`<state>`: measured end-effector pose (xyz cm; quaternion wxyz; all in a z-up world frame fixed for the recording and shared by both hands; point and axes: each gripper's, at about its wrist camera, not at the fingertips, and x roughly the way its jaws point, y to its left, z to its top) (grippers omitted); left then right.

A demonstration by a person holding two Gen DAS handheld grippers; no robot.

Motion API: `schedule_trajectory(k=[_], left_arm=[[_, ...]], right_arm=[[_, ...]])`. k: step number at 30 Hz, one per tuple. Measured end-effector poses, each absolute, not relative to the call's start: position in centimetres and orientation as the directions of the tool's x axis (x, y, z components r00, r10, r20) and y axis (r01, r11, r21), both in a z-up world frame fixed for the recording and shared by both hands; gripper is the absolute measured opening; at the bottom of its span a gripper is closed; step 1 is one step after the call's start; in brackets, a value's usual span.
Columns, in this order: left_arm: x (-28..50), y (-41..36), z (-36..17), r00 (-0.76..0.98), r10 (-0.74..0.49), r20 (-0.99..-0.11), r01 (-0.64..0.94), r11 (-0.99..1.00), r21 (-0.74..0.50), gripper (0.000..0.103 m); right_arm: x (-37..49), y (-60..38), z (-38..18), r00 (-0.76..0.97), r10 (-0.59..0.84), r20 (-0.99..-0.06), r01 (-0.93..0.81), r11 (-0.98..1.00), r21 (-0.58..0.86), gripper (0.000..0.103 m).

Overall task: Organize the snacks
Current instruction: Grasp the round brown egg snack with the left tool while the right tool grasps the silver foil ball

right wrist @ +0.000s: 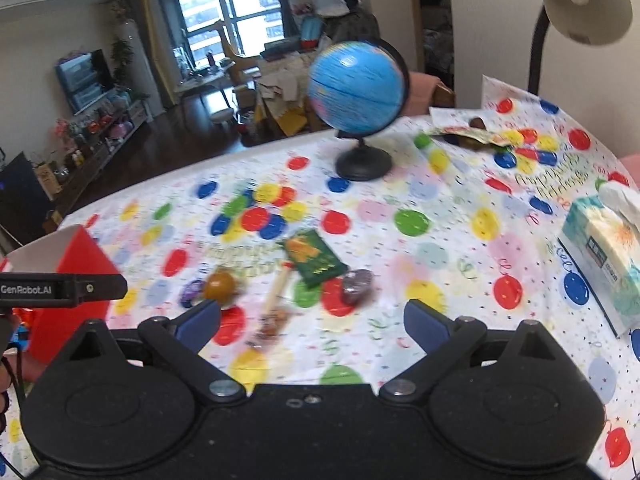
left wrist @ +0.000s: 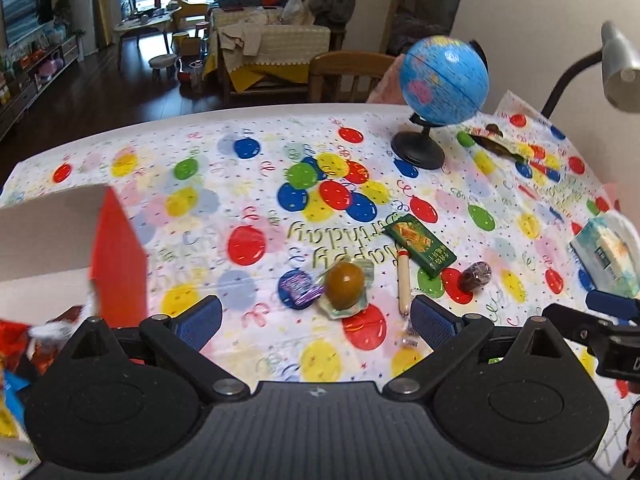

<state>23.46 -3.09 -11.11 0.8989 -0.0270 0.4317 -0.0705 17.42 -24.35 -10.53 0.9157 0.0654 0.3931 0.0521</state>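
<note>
Several snacks lie on the balloon tablecloth [left wrist: 240,152]: a brown egg-shaped snack in clear wrap [left wrist: 346,285], a purple candy [left wrist: 298,286], a sausage stick [left wrist: 403,282], a green packet [left wrist: 420,246] and a dark wrapped sweet [left wrist: 476,276]. My left gripper [left wrist: 316,320] is open and empty just in front of them. My right gripper [right wrist: 312,320] is open and empty above the same group: the egg snack [right wrist: 219,286], stick [right wrist: 276,288], green packet [right wrist: 314,260], dark sweet [right wrist: 357,285]. A red box [left wrist: 116,256] stands at the left, with packets beside it [left wrist: 24,344].
A blue globe [left wrist: 444,80] on a black stand is at the back. A tissue pack [right wrist: 604,256] lies at the right. A desk lamp [right wrist: 580,4] hangs over the far right corner, with an opened packet [right wrist: 468,136] below it. A wooden chair [left wrist: 348,74] stands behind the table.
</note>
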Motion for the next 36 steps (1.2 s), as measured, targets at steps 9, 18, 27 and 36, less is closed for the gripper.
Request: schedule_trajectory(k=[9,18,27,36], left_arm=[[27.6,-5.7,-14.7,0.568,-0.155,-0.808,0.131,0.987,-0.097,0.101],[30.5,-7.4,-17.4,0.528,-0.147,-0.837,0.174,0.983,-0.063,0.090],[31.8,-8.6,-19.1,0.499,-0.171,-0.850,0.236,0.970,-0.057,0.057],[32.1,-8.6,-19.3,0.520,-0.165,-0.838,0.237,0.971,-0.045,0.044]], right_arm=[[21.8,-26.3,-14.0,0.642,0.148,-0.753,-0.025,0.985,0.172,0.084],[25.1,-25.9,-17.1,0.599,0.165,-0.783,-0.021,0.981,0.191,0.072],[27.1,-25.8,-19.3,0.580,0.158,-0.799,0.001,0.981,0.194,0.049],[27.6,-25.6,-19.9,0.586,0.165,-0.794,-0.001,0.979,0.203,0.030]])
